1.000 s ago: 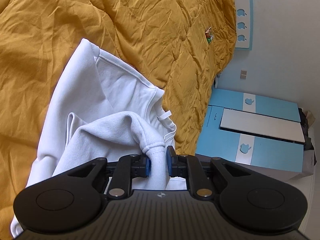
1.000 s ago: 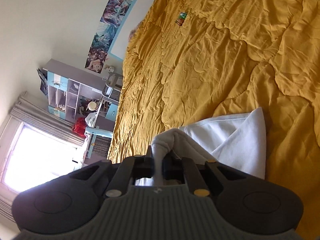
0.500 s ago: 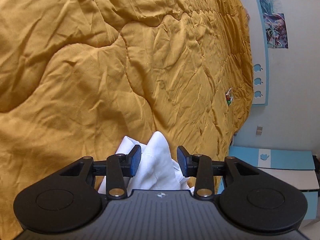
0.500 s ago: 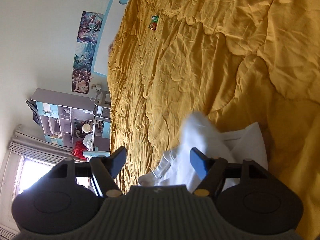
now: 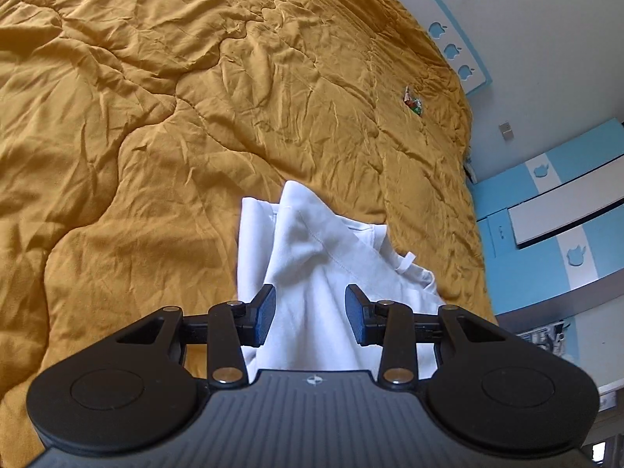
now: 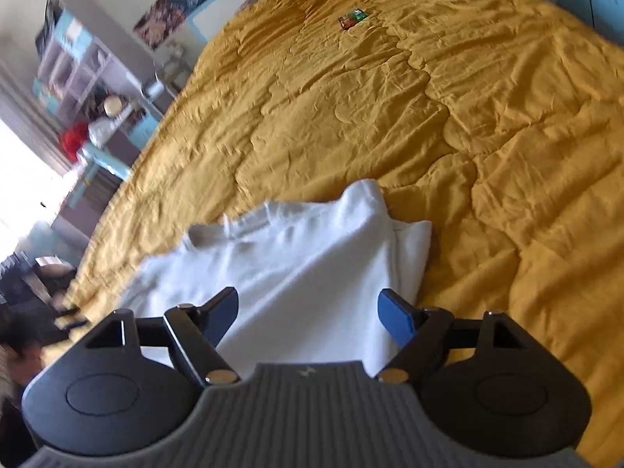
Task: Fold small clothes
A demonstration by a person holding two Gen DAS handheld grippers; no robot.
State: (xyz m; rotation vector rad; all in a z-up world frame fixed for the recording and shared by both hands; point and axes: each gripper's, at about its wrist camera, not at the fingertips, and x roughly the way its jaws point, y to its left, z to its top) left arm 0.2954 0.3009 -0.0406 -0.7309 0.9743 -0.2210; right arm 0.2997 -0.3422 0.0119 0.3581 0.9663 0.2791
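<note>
A small white garment [image 5: 312, 257] lies rumpled and partly folded on a mustard quilt [image 5: 156, 117], with a raised peak at its far edge. My left gripper [image 5: 310, 296] hovers above its near part, jaws apart, the blue pads clear of the cloth. In the right wrist view the same garment [image 6: 312, 249] spreads below my right gripper [image 6: 308, 300], whose jaws are opening wide; the cloth shows between them but neither pad touches it. The garment's near edge is hidden behind both gripper bodies.
The quilt [image 6: 468, 117] covers a wide bed. A small colourful packet [image 5: 413, 103] lies far up the bed, the same packet [image 6: 353, 17] at the top of the right wrist view. Blue and white cabinets [image 5: 546, 214] stand at the right; cluttered shelves [image 6: 89, 78] and a bright window at the left.
Both grippers were shut on bunched folds of the garment; both have let go and opened. The cloth has dropped onto the quilt, and both hands have drawn back and rolled.
</note>
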